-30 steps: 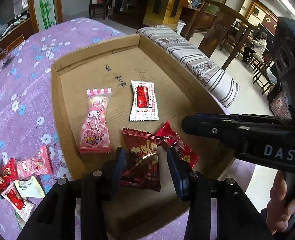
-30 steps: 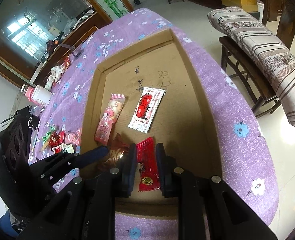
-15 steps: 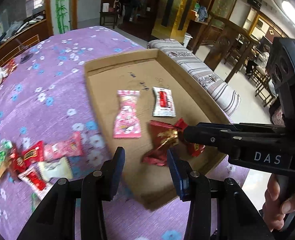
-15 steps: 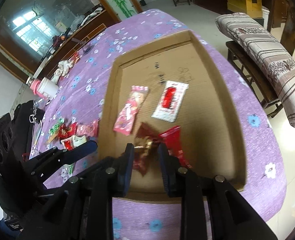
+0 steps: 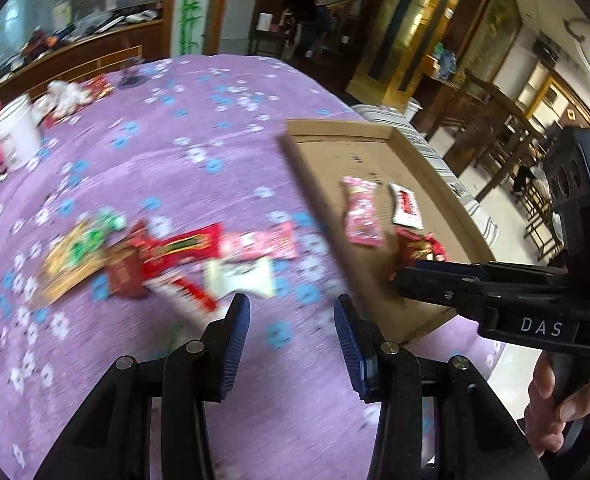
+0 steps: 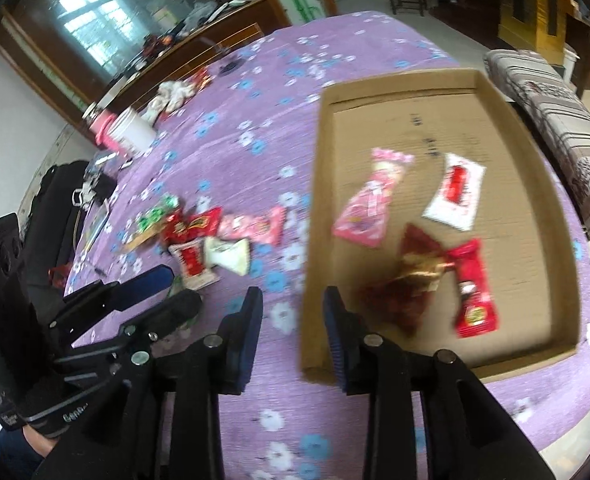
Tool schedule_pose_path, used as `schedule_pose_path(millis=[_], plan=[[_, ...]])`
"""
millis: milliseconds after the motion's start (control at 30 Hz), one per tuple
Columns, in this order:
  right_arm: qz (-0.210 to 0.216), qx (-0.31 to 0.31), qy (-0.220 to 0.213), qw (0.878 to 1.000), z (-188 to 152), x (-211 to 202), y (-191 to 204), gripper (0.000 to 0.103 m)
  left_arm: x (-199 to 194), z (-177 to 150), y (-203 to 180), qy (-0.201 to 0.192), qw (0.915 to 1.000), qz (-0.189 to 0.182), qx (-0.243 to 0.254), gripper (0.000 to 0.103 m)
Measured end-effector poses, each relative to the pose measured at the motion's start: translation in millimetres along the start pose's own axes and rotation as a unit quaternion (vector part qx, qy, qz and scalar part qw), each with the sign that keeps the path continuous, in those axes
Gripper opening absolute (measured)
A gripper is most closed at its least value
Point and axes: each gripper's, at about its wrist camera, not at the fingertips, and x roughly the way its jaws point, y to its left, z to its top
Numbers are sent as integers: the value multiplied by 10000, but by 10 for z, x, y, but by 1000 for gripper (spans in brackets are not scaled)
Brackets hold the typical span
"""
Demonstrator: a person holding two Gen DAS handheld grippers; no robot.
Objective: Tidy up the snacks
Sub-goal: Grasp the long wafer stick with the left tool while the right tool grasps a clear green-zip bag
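Left wrist view, blurred by motion. Left gripper (image 5: 292,330): jaws parted, nothing between them, over bare purple flowered tabletop (image 5: 199,184) at lower centre. Right gripper (image 5: 435,282): enters from the right edge, tip over the near corner of the cardboard tray (image 5: 335,130); a hand (image 5: 567,408) holds its grip at lower right.

Loose snack pile (image 5: 167,256): centre left, on the cloth, just beside the tray's left wall. Open cloth lies between the pile and the left jaws, and more above the pile towards the white cup (image 5: 17,136) at upper left.

Right wrist view. Right gripper (image 6: 293,320): jaws released and empty, having just been opening, straddling the cloth and the tray's near-left corner. Tray contents: pink packet (image 6: 369,204) and white sachet (image 6: 457,190) mid-tray; dark red wrapper (image 6: 409,280) and bright red packet (image 6: 473,292) nearer the front wall, touching each other. The tray's far half is bare cardboard. The tray's right wall runs close to the tabletop edge, with a striped bench cushion (image 6: 563,120) beyond.

Change since a second ago: both grippers then stood over the tray's front, the left around the dark red wrapper, the right around the bright red packet; both wrappers now lie free and both grippers have shifted left towards the pile.
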Motion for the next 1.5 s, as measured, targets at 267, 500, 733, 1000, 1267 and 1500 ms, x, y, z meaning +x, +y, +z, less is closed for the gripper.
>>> schedule_pose_path(millis=[267, 500, 733, 1000, 1267, 1500], plan=[[62, -80, 243, 9997, -139, 264, 403, 30, -367, -58, 877, -199, 9986, 428, -241, 67], [-109, 123, 183, 9997, -242, 276, 432, 30, -137, 54, 1368, 160, 9929, 1043, 546, 67], [-403, 610, 73, 9973, -363, 169, 208, 31, 326, 44, 1274, 413, 9574, 1926, 2113, 67], [-399, 764, -67, 9963, -437, 45, 108, 31, 540, 89, 1309, 333, 9546, 2056, 2130, 13], [677, 236, 298, 9970, -196, 365, 499, 37, 128, -200, 1367, 471, 9900, 1067, 796, 9], [950, -156, 716, 9928, 87, 938, 847, 45, -166, -546, 1497, 525, 9956, 780, -17, 9]])
